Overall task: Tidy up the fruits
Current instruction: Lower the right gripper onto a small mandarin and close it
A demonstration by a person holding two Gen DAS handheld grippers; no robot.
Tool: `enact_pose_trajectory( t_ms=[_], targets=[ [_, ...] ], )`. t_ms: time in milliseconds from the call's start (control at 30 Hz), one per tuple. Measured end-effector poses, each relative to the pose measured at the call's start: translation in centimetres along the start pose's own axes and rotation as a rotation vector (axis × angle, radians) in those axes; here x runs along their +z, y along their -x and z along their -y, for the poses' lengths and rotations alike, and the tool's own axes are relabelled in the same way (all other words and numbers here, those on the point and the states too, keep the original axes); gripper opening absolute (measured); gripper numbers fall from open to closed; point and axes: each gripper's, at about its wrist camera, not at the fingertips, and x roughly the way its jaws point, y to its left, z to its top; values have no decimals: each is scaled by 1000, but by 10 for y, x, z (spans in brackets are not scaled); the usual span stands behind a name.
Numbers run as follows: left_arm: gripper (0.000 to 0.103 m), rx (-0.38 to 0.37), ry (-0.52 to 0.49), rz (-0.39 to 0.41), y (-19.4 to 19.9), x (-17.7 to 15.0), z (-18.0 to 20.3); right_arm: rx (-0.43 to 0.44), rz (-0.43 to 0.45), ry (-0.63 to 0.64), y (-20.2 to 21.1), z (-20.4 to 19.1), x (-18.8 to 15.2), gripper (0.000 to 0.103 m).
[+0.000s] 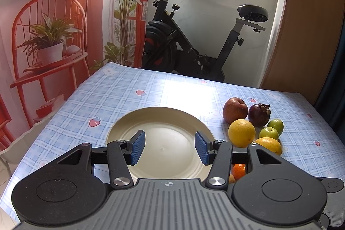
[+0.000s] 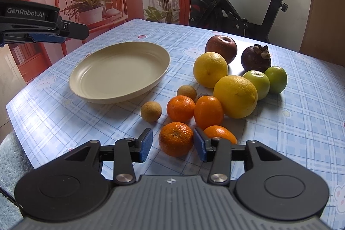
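A cream plate (image 2: 120, 70) lies empty on the checked tablecloth. To its right is the fruit: a red apple (image 2: 221, 51), a dark mangosteen (image 2: 255, 59), two yellow citrus (image 2: 210, 72), two green fruits (image 2: 257, 81), several mandarins and two small brown longans (image 2: 151, 111). My right gripper (image 2: 173, 144) stands open around the nearest mandarin (image 2: 175, 139); its right pad is close against the fruit and a gap shows at the left pad. My left gripper (image 1: 170, 147) hovers open over the plate (image 1: 168, 122) with nothing between its fingers; in the right wrist view the left gripper (image 2: 71, 32) is at the far left.
The table ends just behind the apple (image 1: 235, 110), with an exercise bike (image 1: 183, 46) beyond it. A red chair with a potted plant (image 1: 49, 46) stands past the left edge. A pale fluffy cloth (image 2: 10, 165) lies at the near left corner.
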Motion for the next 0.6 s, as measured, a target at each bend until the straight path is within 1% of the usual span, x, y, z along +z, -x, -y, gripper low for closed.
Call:
enact_pose_trajectory(
  t_ms=[200, 267, 367, 500, 600],
  targets=[
    [54, -8, -7, -11, -2, 0, 0, -28, -9, 16, -5, -1, -2, 44],
    [54, -5, -13, -16, -2, 0, 0, -19, -27, -7, -8, 3, -4, 44],
    [54, -1, -20, -22, -3, 0, 1, -2, -22, -44, -8, 9, -5, 40],
    [54, 0, -29, -25, -4, 0, 3, 8, 3, -60, -4, 11, -2, 40],
    [54, -1, -35, -29, -5, -1, 5, 14, 4, -59, -4, 12, -2, 41]
  ],
)
